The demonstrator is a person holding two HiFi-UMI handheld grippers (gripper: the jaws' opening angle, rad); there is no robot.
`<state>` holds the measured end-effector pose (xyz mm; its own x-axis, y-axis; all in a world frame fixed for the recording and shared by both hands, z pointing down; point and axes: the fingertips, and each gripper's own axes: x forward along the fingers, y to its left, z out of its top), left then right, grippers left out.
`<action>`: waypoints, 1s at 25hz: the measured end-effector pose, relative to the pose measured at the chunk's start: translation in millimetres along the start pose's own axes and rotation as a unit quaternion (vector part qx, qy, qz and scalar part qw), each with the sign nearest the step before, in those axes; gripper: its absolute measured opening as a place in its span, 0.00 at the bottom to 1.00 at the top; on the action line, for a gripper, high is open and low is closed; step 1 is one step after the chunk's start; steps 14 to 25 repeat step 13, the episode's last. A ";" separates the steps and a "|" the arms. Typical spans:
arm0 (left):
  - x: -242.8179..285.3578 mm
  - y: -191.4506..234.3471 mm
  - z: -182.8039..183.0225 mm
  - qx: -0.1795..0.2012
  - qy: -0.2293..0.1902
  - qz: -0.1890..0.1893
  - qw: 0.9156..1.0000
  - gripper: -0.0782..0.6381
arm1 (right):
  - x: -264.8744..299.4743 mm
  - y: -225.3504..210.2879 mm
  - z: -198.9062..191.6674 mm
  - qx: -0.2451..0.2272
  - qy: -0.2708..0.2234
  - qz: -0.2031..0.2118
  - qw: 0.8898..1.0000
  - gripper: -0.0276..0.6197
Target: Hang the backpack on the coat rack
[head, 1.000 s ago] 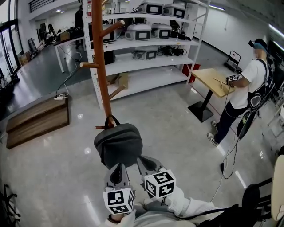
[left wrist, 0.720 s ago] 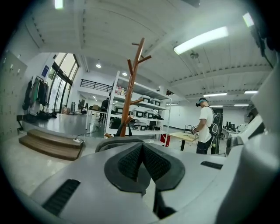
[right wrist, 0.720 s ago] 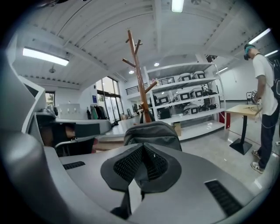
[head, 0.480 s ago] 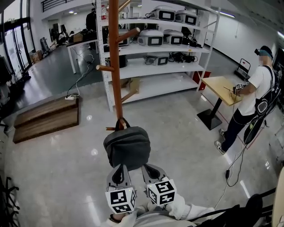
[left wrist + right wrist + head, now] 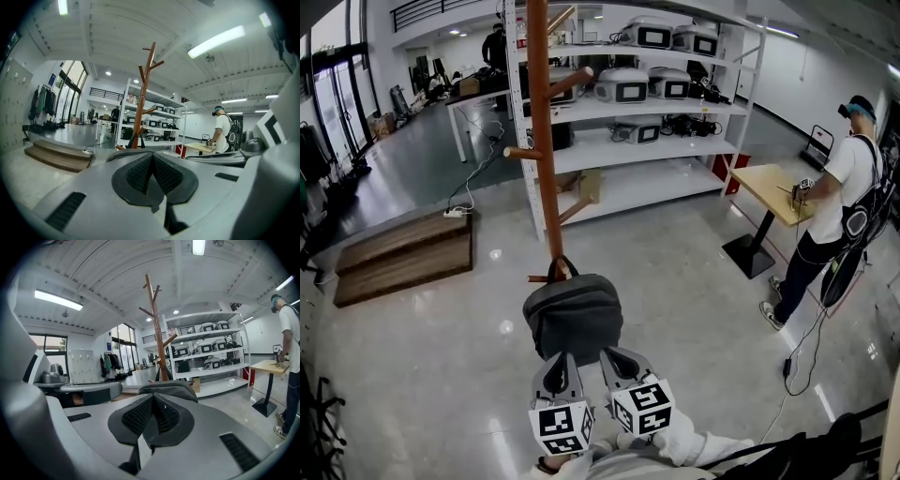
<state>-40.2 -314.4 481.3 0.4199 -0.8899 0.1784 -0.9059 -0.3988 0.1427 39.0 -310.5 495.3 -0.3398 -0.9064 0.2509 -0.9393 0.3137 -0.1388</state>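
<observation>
Workshop hall, glossy grey floor (image 5: 412, 356): grey backpack (image 5: 574, 319) held aloft close before the wooden coat rack (image 5: 546, 169), left gripper (image 5: 559, 360) and right gripper (image 5: 612, 356) both clamped shut on its near edge, probably leaving the carry loop (image 5: 562, 270) free for a peg.

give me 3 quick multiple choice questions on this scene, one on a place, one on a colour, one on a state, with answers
1. Where does the coat rack stand in the head view?
A) at the far right
B) just beyond the backpack, before the white shelves
C) at the far left

2. What colour is the backpack?
A) red
B) yellow
C) dark grey

3. How is the right gripper?
A) shut on the backpack
B) wide open
C) out of view

Answers:
1 B, its pole rises right behind the backpack.
2 C, grey fabric shows in two views.
3 A, its pads meet and the backpack is held off the floor.
</observation>
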 end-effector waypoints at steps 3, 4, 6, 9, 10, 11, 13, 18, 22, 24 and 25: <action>3.1 -0.7 -2.0 0.002 0.003 0.003 1.000 0.09 | 1.3 -2.9 -0.9 0.001 0.002 0.004 1.000 0.06; 4.0 -0.7 -2.6 0.003 0.004 0.005 1.000 0.09 | 1.6 -4.0 -1.5 0.002 0.003 0.004 1.000 0.06; 5.1 0.0 -3.2 0.002 0.004 0.008 1.000 0.09 | 1.7 -5.6 -2.9 0.003 0.006 0.005 1.000 0.06; 5.9 1.5 -4.2 -0.001 0.004 0.011 1.000 0.09 | 1.9 -6.4 -4.6 0.002 0.008 0.007 1.000 0.06; 6.1 1.8 -4.6 -0.001 0.004 0.011 1.000 0.09 | 2.0 -6.5 -5.1 0.001 0.008 0.007 1.000 0.06; 6.4 1.9 -4.9 -0.001 0.004 0.012 1.000 0.09 | 2.2 -6.5 -5.6 0.001 0.008 0.007 1.000 0.06; 7.1 2.1 -5.2 0.000 0.003 0.011 1.000 0.09 | 2.9 -6.7 -6.7 0.001 0.009 0.008 1.000 0.06; 7.1 2.1 -5.2 0.000 0.003 0.011 1.000 0.09 | 2.9 -6.7 -6.7 0.001 0.009 0.008 1.000 0.06; 7.1 2.1 -5.2 0.000 0.003 0.011 1.000 0.09 | 2.9 -6.7 -6.7 0.001 0.009 0.008 1.000 0.06; 7.1 2.1 -5.2 0.000 0.003 0.011 1.000 0.09 | 2.9 -6.7 -6.7 0.001 0.009 0.008 1.000 0.06; 7.1 2.1 -5.2 0.000 0.003 0.011 1.000 0.09 | 2.9 -6.7 -6.7 0.001 0.009 0.008 1.000 0.06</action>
